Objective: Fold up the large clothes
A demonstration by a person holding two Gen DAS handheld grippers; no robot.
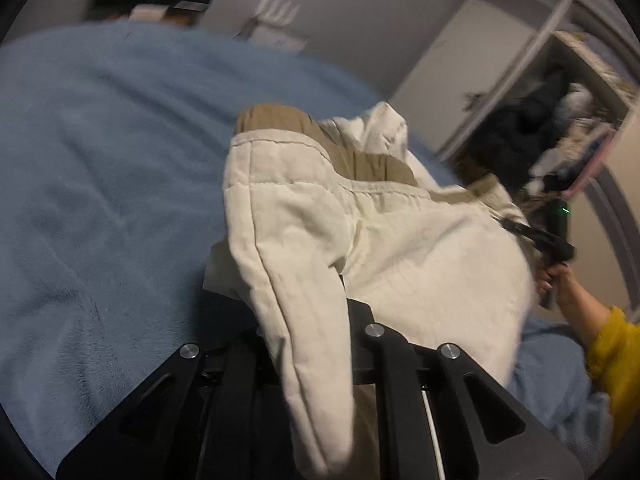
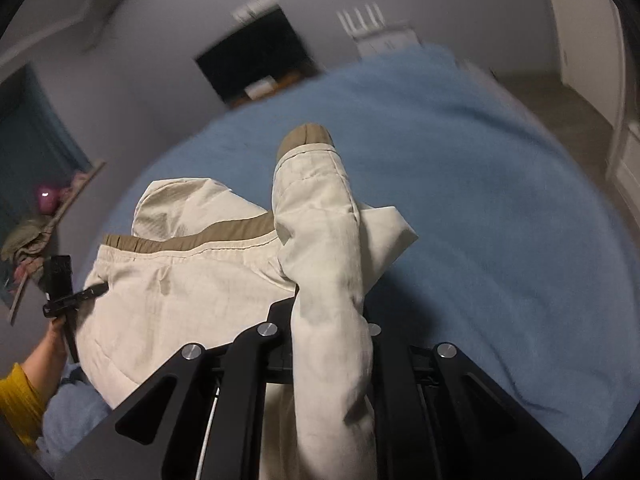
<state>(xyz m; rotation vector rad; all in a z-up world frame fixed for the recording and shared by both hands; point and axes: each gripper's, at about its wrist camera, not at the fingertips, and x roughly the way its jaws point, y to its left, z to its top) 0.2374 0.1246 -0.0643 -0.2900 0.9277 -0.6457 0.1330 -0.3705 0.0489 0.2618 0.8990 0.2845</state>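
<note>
We hold the cream trousers (image 1: pixel 400 248) by the tan-lined waistband, stretched between our two grippers above the blue fleece blanket (image 1: pixel 100 200); the left gripper (image 1: pixel 308 292) is clamped tight on one end and the right gripper (image 2: pixel 328 300) on the other, cloth draping over both

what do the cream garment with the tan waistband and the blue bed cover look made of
Cream garment with tan waistband: probably a woven cotton or linen blend, matte; fine creases and stitched seams show, no sheen.
Blue bed cover: looks like plush fleece, soft and fuzzy; short nap with brushed streaks, though blur leaves the fibre open.
</note>
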